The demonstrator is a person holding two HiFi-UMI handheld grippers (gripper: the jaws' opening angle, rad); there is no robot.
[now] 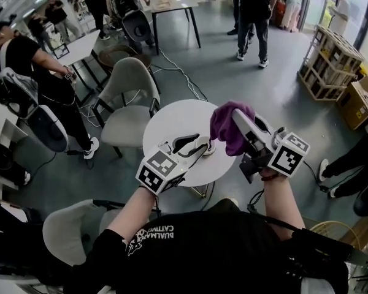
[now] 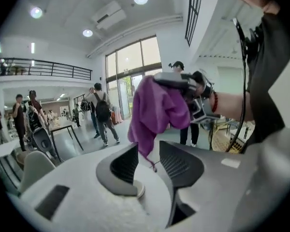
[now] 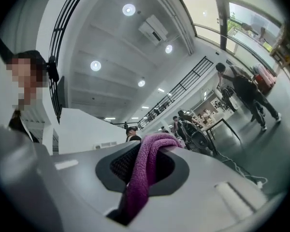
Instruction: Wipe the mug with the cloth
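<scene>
Cloth point(image 1: 224, 130), fuzzy purple, hangs pinched between fingers of right gripper point(image 1: 238, 116); left gripper point(image 1: 199, 144), ribbed fingers apart, empty.

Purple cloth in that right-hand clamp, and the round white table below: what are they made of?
Purple cloth: soft textile, perhaps microfibre; it droops in folds and looks fuzzy and matte.
Round white table: hard, smooth top, maybe laminate or painted board; the surface is even with a slight sheen.

Head cam looks steeply down on the round desk point(image 1: 172, 124), left gripper cam rides close behind the left tongs point(image 2: 147, 153) facing level across the hall, right gripper cam behind the right tongs point(image 3: 154, 151) tilts toward the ceiling; all three share the purple cloth point(image 1: 224, 127).
</scene>
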